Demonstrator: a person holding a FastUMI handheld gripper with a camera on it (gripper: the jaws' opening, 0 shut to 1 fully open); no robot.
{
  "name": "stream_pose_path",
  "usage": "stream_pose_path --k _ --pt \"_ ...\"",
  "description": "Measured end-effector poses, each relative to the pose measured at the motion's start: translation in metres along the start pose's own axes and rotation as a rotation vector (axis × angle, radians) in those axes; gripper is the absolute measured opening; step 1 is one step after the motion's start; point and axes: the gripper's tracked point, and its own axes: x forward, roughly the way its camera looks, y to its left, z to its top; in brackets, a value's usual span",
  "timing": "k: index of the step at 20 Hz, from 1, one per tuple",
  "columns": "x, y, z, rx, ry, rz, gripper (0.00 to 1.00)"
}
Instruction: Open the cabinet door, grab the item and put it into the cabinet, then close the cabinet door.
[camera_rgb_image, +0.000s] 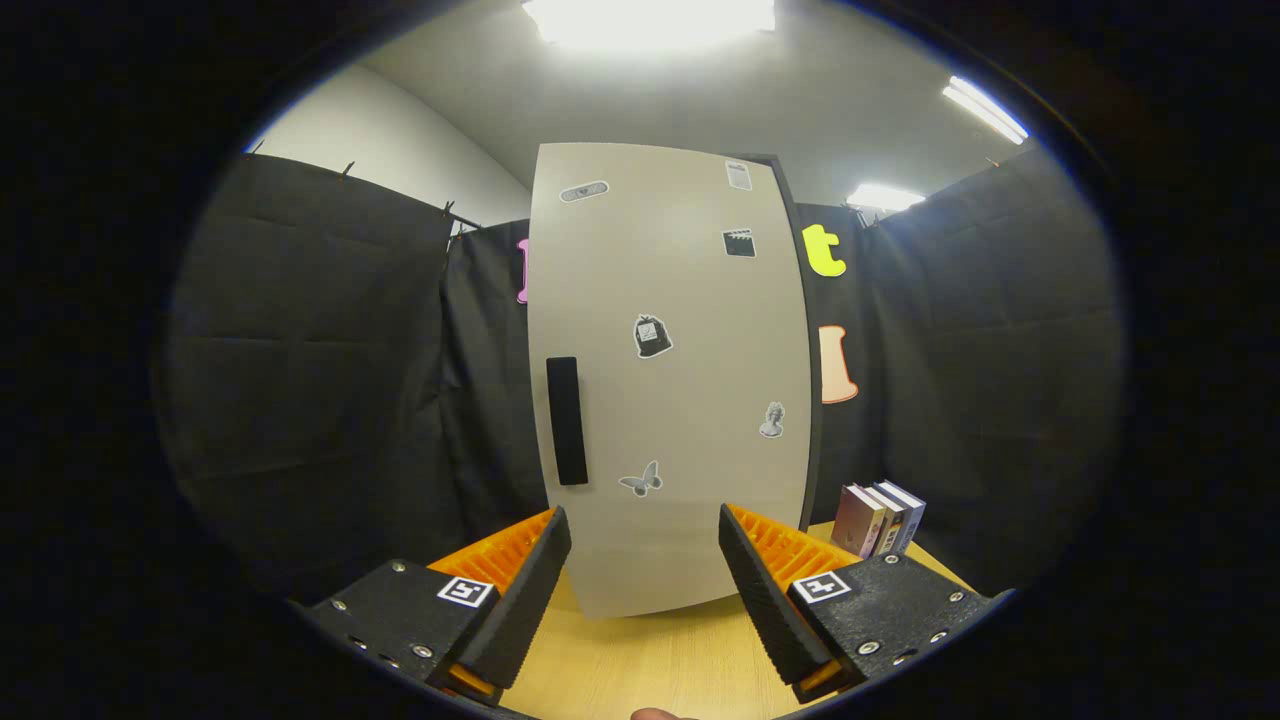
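Black cloth (330, 370) hangs along the booth's left side, pegged at its top edge, with a pale wall (400, 150) above it. Next comes the cabinet (800, 330), standing upright on the bench (650, 660) just beyond the claw (645, 525). Its door (670, 400) is pale grey and looks shut, facing the camera. A dark vertical handle (567, 420) sits near the door's left edge, a little above the left fingertip. Small stickers (652, 336) are scattered over the door: one near the top left, two near the top right, one at the middle, one low on the right, and a butterfly shape just right of the handle's foot.

The claw is released: its two fingers (530, 580) stand wide apart with nothing between them but the door's lower part and the bare wooden bench. Neither finger touches the door.

To the right of the cabinet, a few books (880, 518) stand upright in a row on the bench, just beyond the right finger. More black cloth closes the right side. Ceiling lights (650, 20) glow overhead.
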Motion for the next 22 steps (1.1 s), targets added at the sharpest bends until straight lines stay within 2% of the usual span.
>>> stream_pose_path --k 22 --pt "0.0006 -0.001 0.002 -0.001 -0.017 -0.024 0.93"
